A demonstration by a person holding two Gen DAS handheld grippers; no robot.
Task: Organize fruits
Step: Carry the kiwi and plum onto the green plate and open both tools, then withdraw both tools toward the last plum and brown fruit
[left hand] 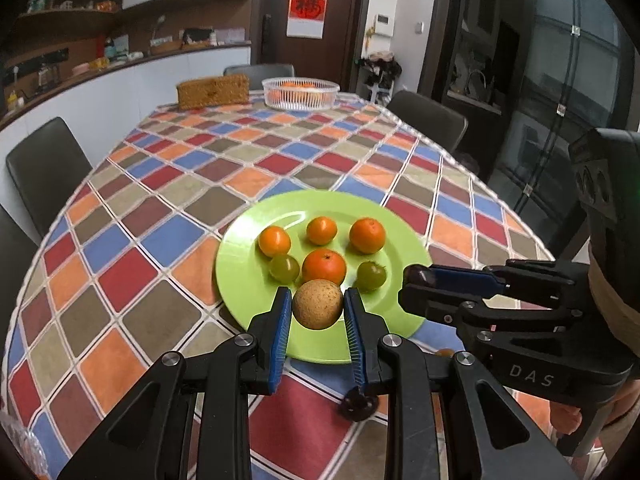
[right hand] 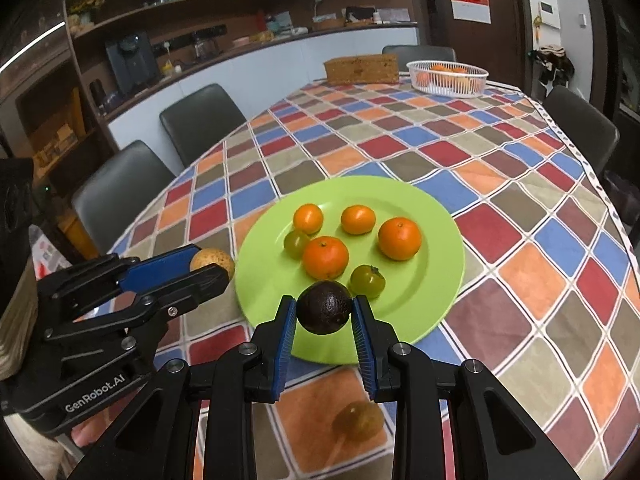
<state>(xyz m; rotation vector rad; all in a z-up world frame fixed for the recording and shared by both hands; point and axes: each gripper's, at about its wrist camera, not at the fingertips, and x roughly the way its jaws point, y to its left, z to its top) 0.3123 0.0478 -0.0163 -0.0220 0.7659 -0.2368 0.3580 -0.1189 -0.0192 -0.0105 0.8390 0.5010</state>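
Note:
A light green plate [left hand: 240, 256] [right hand: 436, 280] lies on the checked tablecloth at the near end of the table. On it are several oranges [left hand: 324, 266] [right hand: 325, 257] and two small green fruits [left hand: 284, 268] [right hand: 367, 280]. My left gripper [left hand: 318, 294] is shut on a round tan fruit [left hand: 318, 308] above the plate's near rim. My right gripper [right hand: 324, 302] is shut on a dark, almost black round fruit [right hand: 325, 307] over the plate's near edge. Each gripper shows in the other view: the right gripper [left hand: 412, 288] at the right, the left gripper [right hand: 210, 264] with the tan fruit [right hand: 214, 258] at the left.
A white basket [left hand: 300, 94] [right hand: 448, 76] with oranges and a brown woven box [left hand: 212, 90] stand at the table's far end. Dark chairs [left hand: 44, 176] [right hand: 200, 120] line both sides. A small dark object [left hand: 358, 402] and a blurred amber fruit [right hand: 356, 420] lie on the cloth below the grippers.

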